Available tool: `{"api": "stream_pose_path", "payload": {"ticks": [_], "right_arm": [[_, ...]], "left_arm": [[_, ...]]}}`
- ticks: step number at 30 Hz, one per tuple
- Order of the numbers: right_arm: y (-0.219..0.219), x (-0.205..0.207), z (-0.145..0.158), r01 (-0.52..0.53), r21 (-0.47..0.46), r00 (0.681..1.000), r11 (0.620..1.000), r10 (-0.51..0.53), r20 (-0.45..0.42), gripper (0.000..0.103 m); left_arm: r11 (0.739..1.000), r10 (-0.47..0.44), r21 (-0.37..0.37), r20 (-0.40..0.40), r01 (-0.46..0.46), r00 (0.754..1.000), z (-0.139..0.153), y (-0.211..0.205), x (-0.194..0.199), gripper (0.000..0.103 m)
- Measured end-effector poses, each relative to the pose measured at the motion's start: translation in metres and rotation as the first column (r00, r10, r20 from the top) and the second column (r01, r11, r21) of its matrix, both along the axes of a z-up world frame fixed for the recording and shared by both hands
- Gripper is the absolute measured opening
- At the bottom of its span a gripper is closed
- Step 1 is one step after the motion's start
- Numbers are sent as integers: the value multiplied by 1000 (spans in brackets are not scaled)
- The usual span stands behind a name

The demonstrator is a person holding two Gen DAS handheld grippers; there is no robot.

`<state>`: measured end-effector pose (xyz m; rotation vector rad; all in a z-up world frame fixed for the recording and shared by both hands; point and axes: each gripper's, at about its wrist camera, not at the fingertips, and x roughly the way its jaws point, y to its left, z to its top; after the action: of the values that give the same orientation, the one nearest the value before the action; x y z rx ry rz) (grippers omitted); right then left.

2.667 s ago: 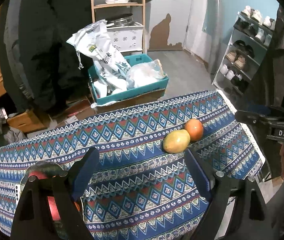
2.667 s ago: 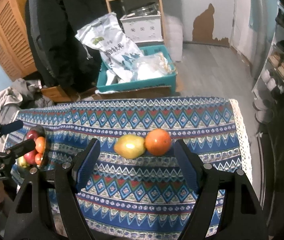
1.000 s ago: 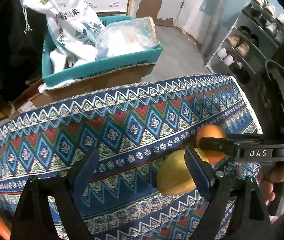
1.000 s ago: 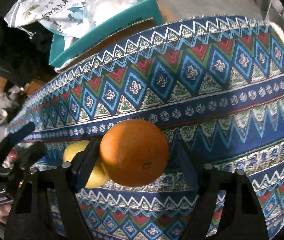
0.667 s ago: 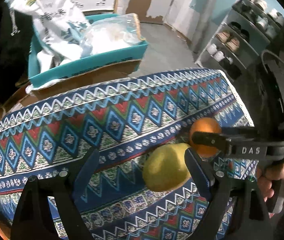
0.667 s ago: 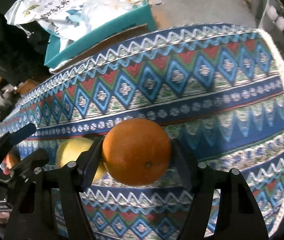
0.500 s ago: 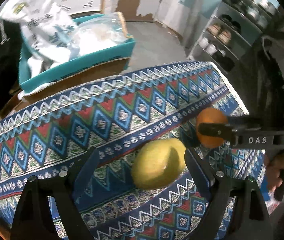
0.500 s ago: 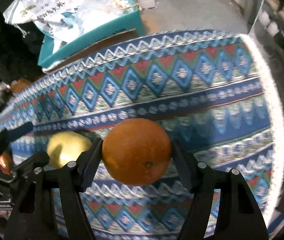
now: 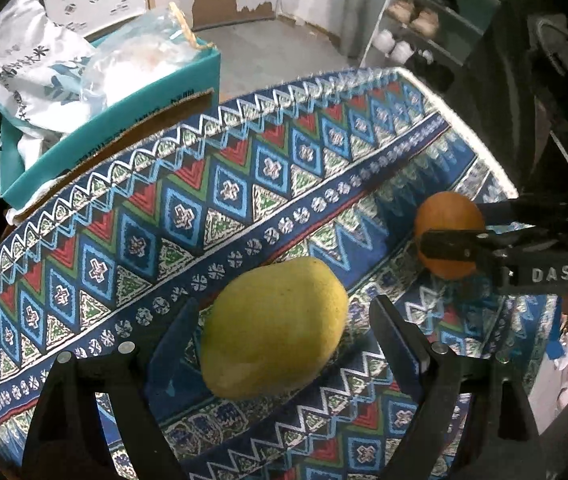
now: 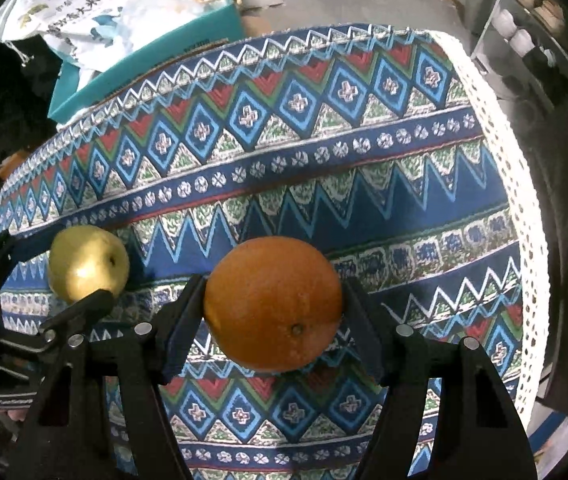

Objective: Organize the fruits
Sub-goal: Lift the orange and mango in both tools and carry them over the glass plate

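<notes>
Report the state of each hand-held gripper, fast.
Left hand-held gripper: open, fingers either side of the yellow mango, gaps visible.
Right hand-held gripper: closed on the orange.

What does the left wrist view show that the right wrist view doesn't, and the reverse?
Left wrist only: the right hand-held gripper's "DAS" lettering, and the yellow-green mango between the open left fingers.

Right wrist only: the tablecloth's white lace edge, and the round orange's navel up close.

Both: both fruits, the patterned blue tablecloth, the teal box of bags.
</notes>
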<state>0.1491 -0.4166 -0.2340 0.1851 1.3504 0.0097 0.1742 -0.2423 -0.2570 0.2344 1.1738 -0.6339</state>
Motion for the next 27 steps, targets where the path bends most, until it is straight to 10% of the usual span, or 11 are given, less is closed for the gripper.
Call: {"api": "stream_pose_path", "payload": {"ticks": [27], "right_arm": [[14, -7, 11, -68, -29, 997, 997, 69, 45, 69]], "left_arm": [[999, 16, 40, 14, -17, 1000, -1, 27, -23, 74]]}}
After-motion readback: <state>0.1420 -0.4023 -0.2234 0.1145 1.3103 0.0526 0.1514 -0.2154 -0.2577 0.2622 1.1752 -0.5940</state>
